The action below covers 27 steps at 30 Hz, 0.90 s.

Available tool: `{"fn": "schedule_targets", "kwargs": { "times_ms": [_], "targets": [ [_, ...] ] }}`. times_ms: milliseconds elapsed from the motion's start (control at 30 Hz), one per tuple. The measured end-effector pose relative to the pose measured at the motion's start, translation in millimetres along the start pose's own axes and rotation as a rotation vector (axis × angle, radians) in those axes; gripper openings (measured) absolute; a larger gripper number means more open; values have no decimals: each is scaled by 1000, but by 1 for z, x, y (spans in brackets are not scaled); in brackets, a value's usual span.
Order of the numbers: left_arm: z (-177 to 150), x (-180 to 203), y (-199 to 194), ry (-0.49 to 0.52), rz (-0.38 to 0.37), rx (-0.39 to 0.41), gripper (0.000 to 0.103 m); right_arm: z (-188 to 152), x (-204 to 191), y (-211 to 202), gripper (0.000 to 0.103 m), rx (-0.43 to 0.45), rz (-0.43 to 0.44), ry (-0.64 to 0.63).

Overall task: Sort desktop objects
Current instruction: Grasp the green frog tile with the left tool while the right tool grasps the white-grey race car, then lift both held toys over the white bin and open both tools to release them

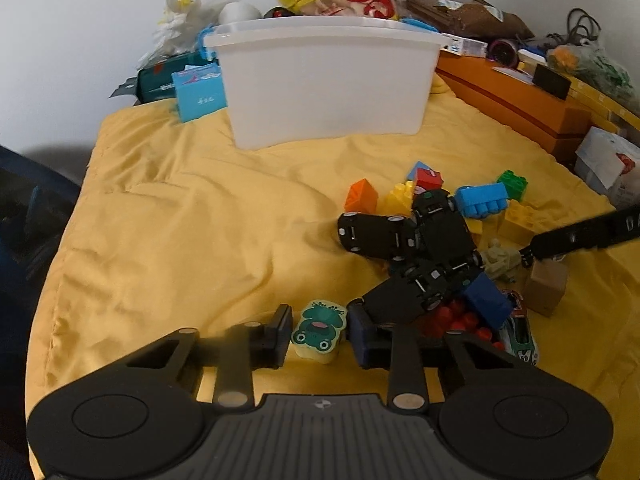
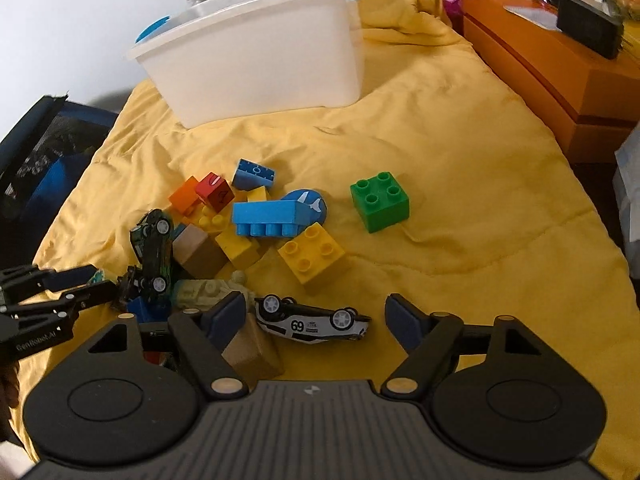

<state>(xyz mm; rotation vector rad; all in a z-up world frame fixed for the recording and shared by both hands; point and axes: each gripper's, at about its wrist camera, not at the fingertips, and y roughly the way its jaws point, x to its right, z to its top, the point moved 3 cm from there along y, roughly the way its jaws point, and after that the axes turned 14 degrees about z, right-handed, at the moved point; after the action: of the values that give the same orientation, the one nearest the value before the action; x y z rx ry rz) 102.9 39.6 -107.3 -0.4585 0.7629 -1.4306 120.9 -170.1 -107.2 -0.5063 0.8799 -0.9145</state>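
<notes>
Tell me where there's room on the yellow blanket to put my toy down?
The widest bare patch is between the white bin and the toy pile, reaching toward the orange box. More room lies right of the green brick. It is crowded around the black cars and white race car.

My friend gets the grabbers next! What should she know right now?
Left gripper: open, its fingers on either side of the frog eraser, not yet squeezed.
Right gripper: open, around the overturned white 69 race car.
Still on the yellow cloth: black toy cars, green brick, yellow brick, blue brick, wooden blocks.
White bin stands behind the pile; its inside is hidden.
Left: almost everything still needs sorting.
</notes>
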Motion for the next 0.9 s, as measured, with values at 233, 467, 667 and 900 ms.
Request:
{"fn": "schedule_targets", "kwargs": {
  "times_ms": [233, 467, 667, 900],
  "targets": [
    [0, -3, 2, -50, -11, -26, 35, -5, 4, -5, 76, 27, -22, 39],
    [-1, -1, 2, -59, -15, -31, 35, -10, 4, 4, 74, 19, -44, 23],
    [-3, -1, -1, -58, -19, -28, 32, -8, 5, 5, 67, 17, -26, -18],
    [2, -3, -14, -71, -9, 8, 32, -8, 3, -13, 67, 59, -12, -22]
  ]
}}
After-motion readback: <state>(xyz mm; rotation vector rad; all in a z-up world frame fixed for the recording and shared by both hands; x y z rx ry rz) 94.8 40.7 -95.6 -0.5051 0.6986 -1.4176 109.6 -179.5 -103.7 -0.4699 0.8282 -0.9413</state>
